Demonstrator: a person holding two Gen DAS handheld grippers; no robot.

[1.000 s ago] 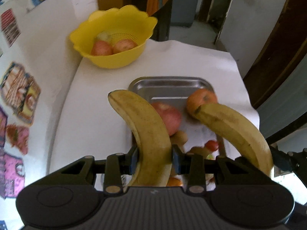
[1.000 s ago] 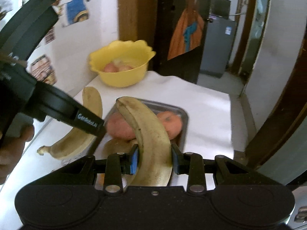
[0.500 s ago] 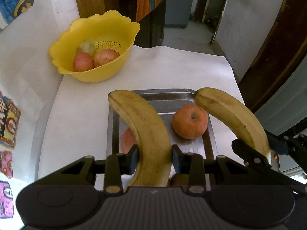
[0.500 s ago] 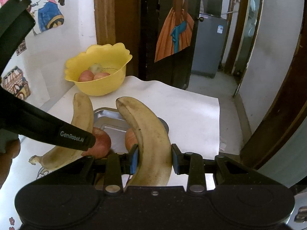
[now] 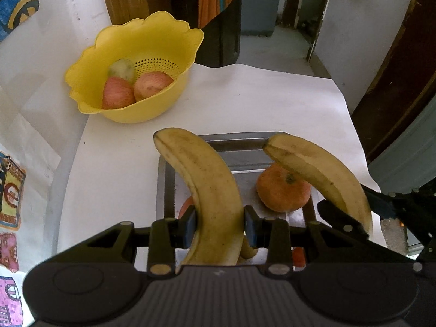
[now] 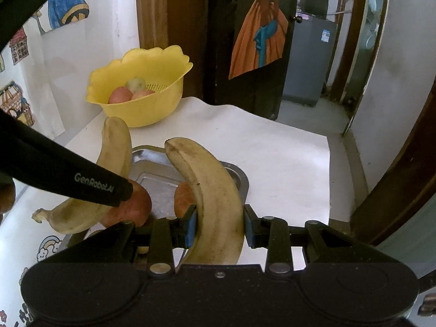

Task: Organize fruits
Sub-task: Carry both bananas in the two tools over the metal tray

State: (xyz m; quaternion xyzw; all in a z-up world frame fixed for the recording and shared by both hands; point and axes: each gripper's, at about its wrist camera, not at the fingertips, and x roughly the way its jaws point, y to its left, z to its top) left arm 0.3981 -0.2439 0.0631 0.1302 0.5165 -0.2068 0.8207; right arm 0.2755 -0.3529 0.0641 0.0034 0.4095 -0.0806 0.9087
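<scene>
My left gripper [image 5: 219, 227] is shut on a yellow banana [image 5: 207, 188] and holds it above the steel tray [image 5: 237, 145]. My right gripper [image 6: 219, 227] is shut on a second banana [image 6: 215, 199], also above the tray [image 6: 152, 160]; that banana shows in the left wrist view [image 5: 321, 174] too. An orange [image 5: 282, 190] and a red apple [image 6: 130, 208] lie in the tray. A yellow colander bowl [image 5: 160, 43] at the back left holds two apples [image 5: 118, 94] and a greenish fruit [image 5: 122, 69].
The white-covered table [image 5: 259, 100] stands against a wall with stickers on the left. Its right and far edges drop to the floor by a dark door. Small fruit pieces [image 5: 298, 256] lie at the tray's near end.
Both grippers, each still holding its banana, have moved forward and up over the tray towards the yellow bowl, which now looks nearer and larger.
</scene>
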